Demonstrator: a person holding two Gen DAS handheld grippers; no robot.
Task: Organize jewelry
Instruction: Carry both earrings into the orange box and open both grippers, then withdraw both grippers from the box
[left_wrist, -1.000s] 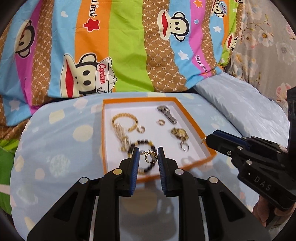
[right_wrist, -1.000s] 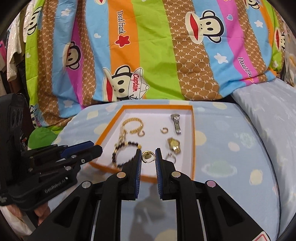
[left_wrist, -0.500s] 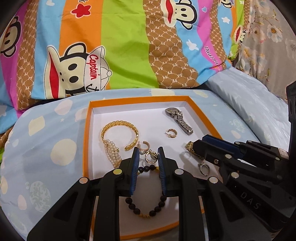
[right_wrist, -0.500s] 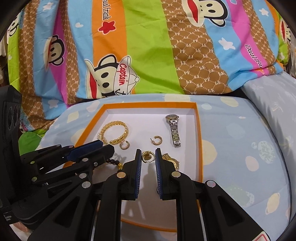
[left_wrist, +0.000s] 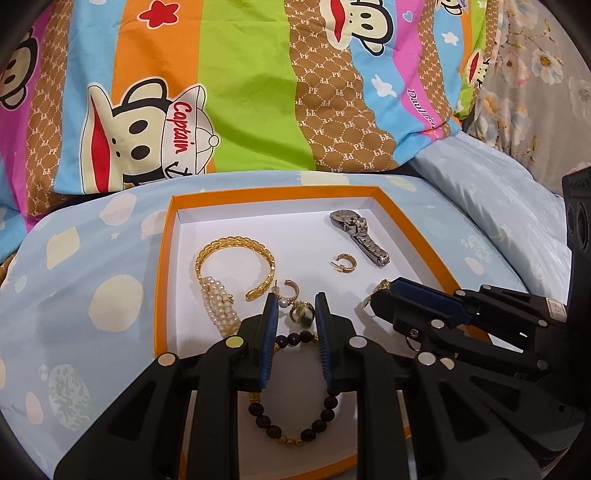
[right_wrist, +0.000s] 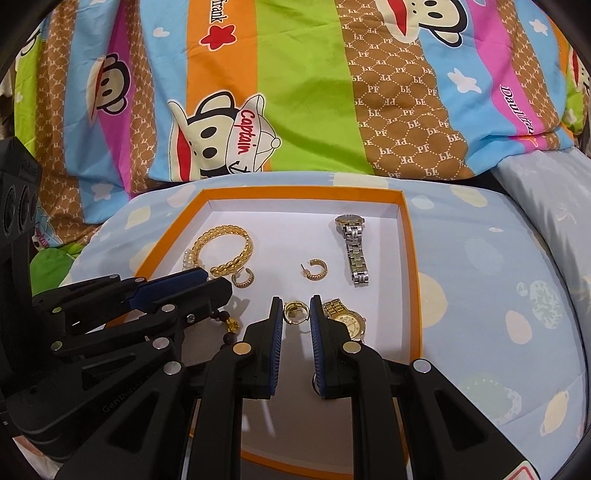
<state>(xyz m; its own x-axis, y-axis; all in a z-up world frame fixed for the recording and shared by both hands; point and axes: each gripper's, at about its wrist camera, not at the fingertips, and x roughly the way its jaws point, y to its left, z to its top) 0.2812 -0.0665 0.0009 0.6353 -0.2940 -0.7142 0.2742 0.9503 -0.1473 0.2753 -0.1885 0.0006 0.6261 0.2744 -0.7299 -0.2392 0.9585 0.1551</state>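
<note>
A striped cartoon-monkey quilt lay at the far side of a bed, and nearer sat a pale blue spotted pillow carrying an orange-rimmed box lid with a white floor. Inside lay a gold bangle at far left, a silver watch at far right, a dark bead bracelet nearest, and a gold hoop earring in the middle. Both tongs hung over the near part, narrowly parted: the left tongs held a pearl earring and the right tongs held a gold ring.
</note>
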